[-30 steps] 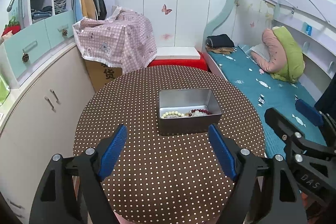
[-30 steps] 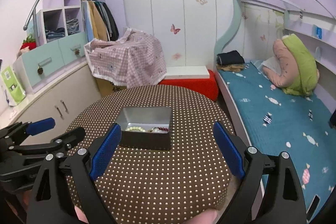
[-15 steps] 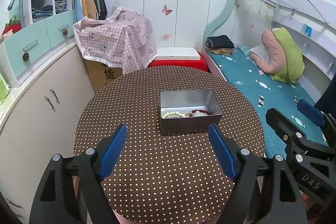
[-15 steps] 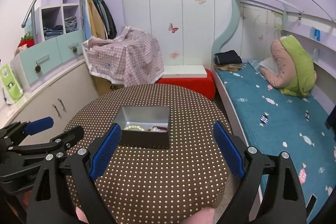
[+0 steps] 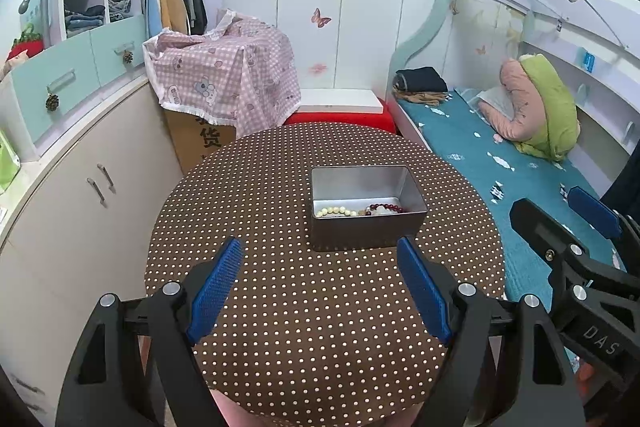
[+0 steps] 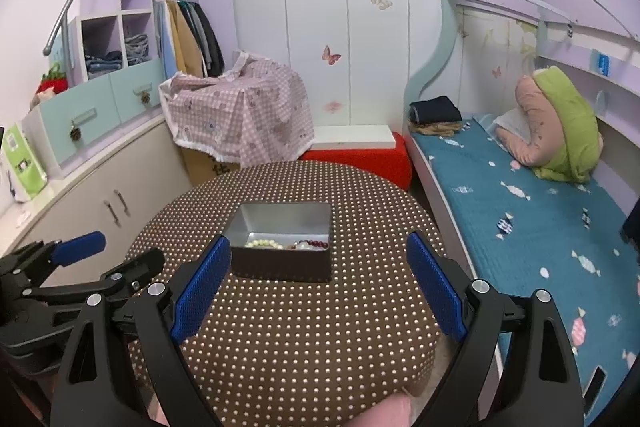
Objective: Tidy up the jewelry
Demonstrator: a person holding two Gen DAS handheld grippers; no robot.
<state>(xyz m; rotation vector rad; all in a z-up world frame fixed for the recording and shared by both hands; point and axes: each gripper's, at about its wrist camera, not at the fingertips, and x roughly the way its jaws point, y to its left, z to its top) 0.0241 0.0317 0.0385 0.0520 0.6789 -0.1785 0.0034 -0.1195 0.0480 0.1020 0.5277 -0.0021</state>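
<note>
Bracelets lie in an open metal tin (image 5: 366, 227) on a round, brown polka-dot tabletop (image 5: 320, 307): a cream beaded bracelet (image 5: 335, 212) beside a dark red bracelet (image 5: 386, 207). Left tool (image 5: 320, 283) and right tool (image 6: 318, 283) hover over the near edge, jaws spread wide, holding nothing. A blue bed (image 6: 520, 211) runs along the right.

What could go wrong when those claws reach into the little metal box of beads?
The cream bracelet and dark red bracelet lie touching against the tin's near wall, so a hand-held gripper might snag both. The wide-open left hand-held gripper or right hand-held gripper could also nudge the light tin across the dotted tablecloth.
</note>
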